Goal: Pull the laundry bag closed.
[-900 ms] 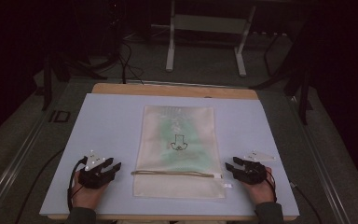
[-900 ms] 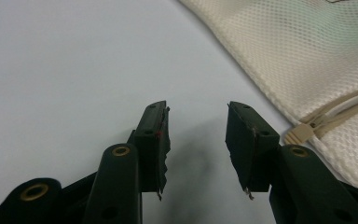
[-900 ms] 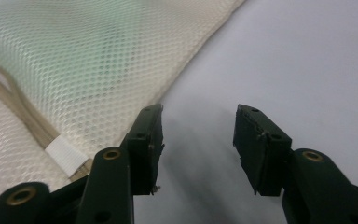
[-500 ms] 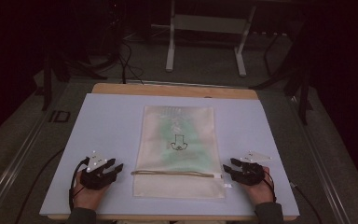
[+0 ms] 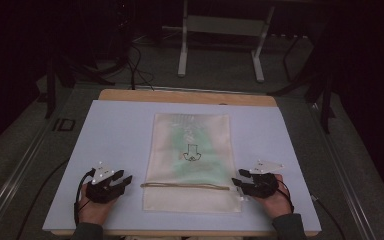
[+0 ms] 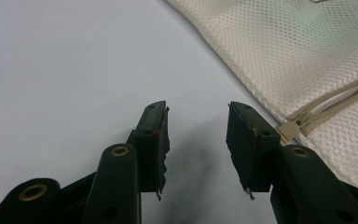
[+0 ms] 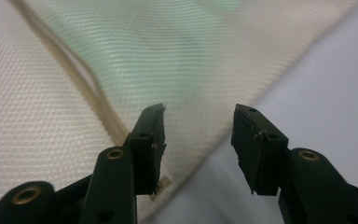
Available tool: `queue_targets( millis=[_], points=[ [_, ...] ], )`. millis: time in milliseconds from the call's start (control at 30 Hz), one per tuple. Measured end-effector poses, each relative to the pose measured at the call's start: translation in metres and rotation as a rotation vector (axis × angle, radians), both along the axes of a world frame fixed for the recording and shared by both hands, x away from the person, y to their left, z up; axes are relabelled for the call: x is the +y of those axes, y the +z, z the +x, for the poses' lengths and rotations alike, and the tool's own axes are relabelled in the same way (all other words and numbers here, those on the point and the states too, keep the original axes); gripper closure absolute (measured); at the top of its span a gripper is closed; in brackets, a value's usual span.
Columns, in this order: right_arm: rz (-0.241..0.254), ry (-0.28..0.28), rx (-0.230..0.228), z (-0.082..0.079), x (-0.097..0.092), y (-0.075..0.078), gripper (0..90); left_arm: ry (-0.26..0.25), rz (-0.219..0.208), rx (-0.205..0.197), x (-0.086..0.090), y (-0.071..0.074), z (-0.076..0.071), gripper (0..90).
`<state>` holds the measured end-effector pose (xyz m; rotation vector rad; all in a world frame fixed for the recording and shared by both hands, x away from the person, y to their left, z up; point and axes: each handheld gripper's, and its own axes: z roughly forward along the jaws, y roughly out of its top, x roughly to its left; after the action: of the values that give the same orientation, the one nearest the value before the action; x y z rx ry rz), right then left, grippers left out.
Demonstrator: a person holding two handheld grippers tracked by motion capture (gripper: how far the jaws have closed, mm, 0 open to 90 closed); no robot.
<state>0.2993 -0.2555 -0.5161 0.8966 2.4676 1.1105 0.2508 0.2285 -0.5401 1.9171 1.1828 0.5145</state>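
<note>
A cream mesh bag (image 5: 192, 160) with something green inside lies flat in the middle of the pale table cover (image 5: 115, 135). A tan zipper (image 5: 185, 186) runs across its near part. My left gripper (image 5: 125, 181) rests on the cover just left of the bag's near left edge, open, with nothing between its jaws. In the left gripper view the zipper's end (image 6: 303, 122) lies beside the right jaw. My right gripper (image 5: 238, 184) is open at the bag's near right edge. Its jaws straddle that edge (image 7: 205, 149) in the right gripper view, without pressing on it.
The wooden table edge (image 5: 187, 96) shows at the far side. Beyond it stands a metal frame (image 5: 220, 30) on a dark floor. Cables (image 5: 77, 200) trail from the grippers off the table's near corners.
The right gripper has crept left onto the bag's right edge. The left gripper has barely moved.
</note>
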Motion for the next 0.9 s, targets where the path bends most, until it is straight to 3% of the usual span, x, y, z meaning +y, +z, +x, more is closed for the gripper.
queue_targets(
  millis=[167, 300, 433, 567, 900],
  points=[
    [-0.058, 0.069, 0.013, 0.002, 0.013, 0.003, 55.2, -0.007, -0.008, 0.002, 0.0, 0.0, 0.0, 57.6],
    [-0.072, 0.099, 0.017, 0.003, 0.018, 0.006, 56.3, -0.012, -0.02, 0.006, 0.001, 0.0, 0.001, 57.6],
    [-0.097, 0.146, 0.026, 0.005, 0.029, 0.012, 61.0, -0.028, 0.0, 0.005, -0.001, 0.001, 0.001, 58.0],
    [-0.127, 0.196, 0.03, 0.008, 0.039, 0.015, 64.5, -0.046, -0.026, 0.013, -0.001, 0.003, 0.002, 58.5],
    [-0.189, 0.3, 0.036, 0.015, 0.078, 0.02, 66.1, -0.093, -0.039, -0.004, -0.006, 0.01, 0.008, 58.5]
  ],
)
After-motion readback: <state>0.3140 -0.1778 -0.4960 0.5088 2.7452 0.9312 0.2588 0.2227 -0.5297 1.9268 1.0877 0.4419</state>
